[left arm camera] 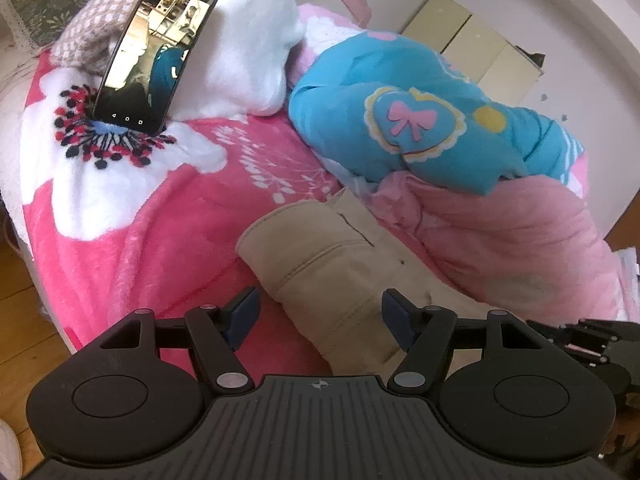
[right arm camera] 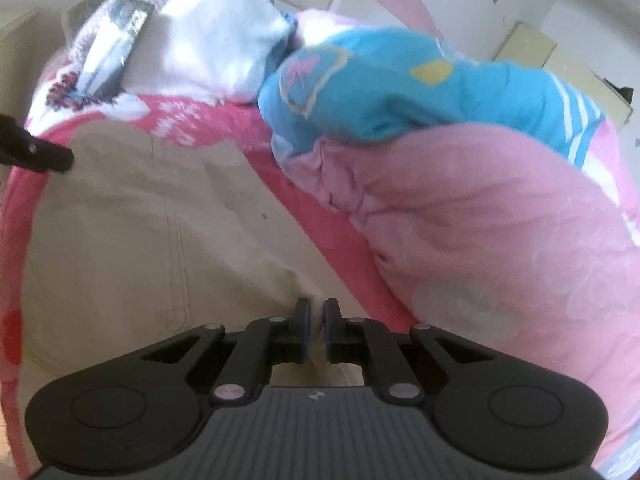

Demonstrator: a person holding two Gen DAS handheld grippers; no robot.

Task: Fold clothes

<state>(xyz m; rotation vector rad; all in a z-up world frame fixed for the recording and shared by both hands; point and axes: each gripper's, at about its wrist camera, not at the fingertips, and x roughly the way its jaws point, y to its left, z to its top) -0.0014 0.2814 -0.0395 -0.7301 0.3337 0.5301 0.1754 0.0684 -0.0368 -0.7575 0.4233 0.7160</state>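
Beige trousers (left arm camera: 340,280) lie on the pink blanket (left arm camera: 160,216), soft but fairly thick, probably limp once lifted, so a hem or waistband looks best to grab. Left gripper (left arm camera: 320,320) hovers spread over them; right gripper (right arm camera: 316,322) is pinched onto their edge.

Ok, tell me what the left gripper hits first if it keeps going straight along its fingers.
Most likely the beige garment: it lies directly between and ahead of the left gripper's open fingers. Beyond it is the pink blanket, though depth is hard to judge.

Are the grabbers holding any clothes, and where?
The right gripper pinches the beige garment at its near edge. The left gripper is open, holding nothing.
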